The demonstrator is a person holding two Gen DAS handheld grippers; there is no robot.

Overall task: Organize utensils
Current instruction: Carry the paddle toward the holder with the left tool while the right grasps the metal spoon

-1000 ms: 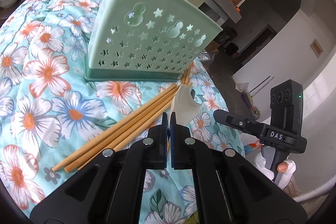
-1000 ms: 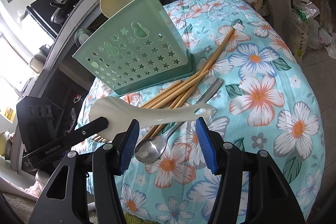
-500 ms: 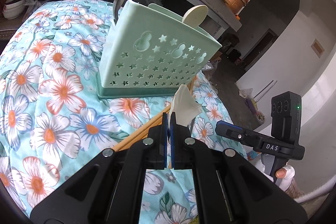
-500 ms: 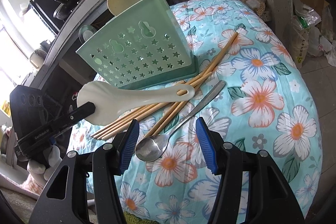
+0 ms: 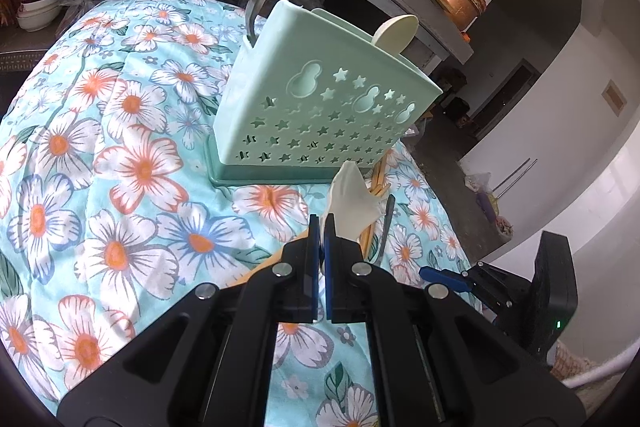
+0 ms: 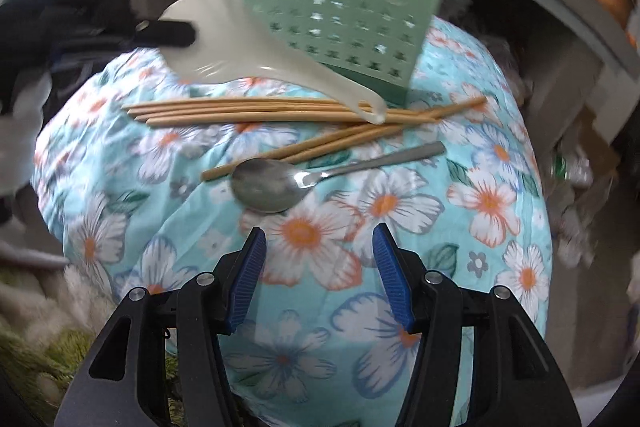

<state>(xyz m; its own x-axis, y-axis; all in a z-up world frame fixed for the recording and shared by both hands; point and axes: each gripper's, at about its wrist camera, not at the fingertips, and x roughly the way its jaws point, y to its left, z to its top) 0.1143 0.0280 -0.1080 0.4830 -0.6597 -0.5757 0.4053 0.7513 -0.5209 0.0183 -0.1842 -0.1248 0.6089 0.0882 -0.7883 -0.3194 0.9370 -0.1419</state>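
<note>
Left gripper (image 5: 322, 227) angled down, clamped on white rice paddle (image 6: 224, 43), lifted off the chopsticks (image 6: 248, 111) since a second ago. Right gripper (image 6: 318, 267) jaws apart, empty, has rolled level over metal spoon (image 6: 266, 185). Green utensil holder (image 5: 320, 111) behind.

Chopsticks (image 6: 260, 111) lie between holder (image 6: 336, 15) and metal spoon (image 6: 268, 185).

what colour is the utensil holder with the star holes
Pale mint green plastic utensil holder, clearest in the left wrist view.
</note>
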